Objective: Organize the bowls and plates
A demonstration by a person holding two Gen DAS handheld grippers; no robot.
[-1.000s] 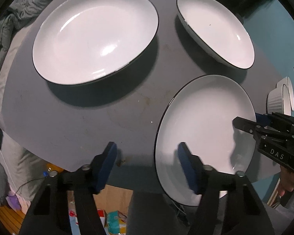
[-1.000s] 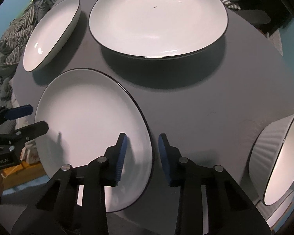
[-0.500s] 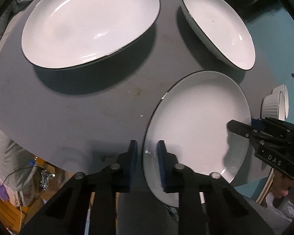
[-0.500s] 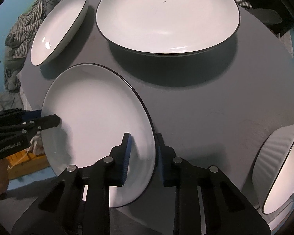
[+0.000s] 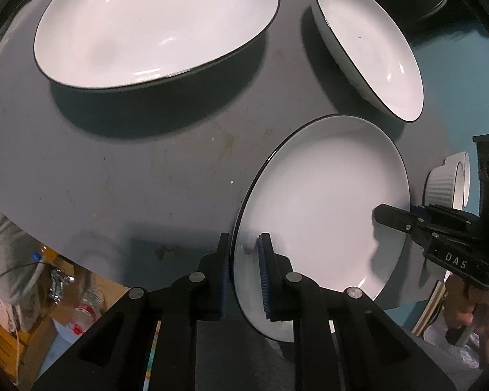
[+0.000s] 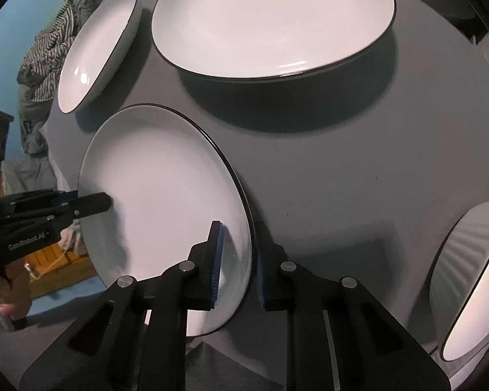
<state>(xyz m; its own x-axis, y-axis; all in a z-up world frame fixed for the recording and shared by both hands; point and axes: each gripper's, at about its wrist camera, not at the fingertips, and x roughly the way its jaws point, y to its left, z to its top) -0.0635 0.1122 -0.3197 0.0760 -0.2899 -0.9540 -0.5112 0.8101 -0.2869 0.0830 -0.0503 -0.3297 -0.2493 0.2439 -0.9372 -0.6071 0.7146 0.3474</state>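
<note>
A white plate with a thin black rim [image 5: 322, 202] [image 6: 159, 189] lies at the near edge of the grey table [image 5: 114, 163]. My left gripper [image 5: 244, 260] is shut on the plate's left rim, one blue pad on top and the other underneath; the right wrist view shows it at the far rim [image 6: 91, 200]. My right gripper [image 6: 238, 257] straddles the opposite rim, its jaws closing, with the pads pressing on the plate; it also shows at the right of the left wrist view [image 5: 397, 211].
A large white plate [image 5: 153, 26] [image 6: 274, 19] and a shallow white bowl [image 5: 371, 49] [image 6: 97, 49] lie farther back on the table. Ribbed white bowls [image 5: 443, 185] [image 6: 472, 277] stand on the right. Striped cloth [image 6: 49, 49] lies beyond the table's edge, and a hand [image 5: 466, 309] holds the right gripper.
The left jaws went from wide open to shut on the plate's left rim. The right jaws narrowed onto the opposite rim. Both grippers sank closer to the plate.
</note>
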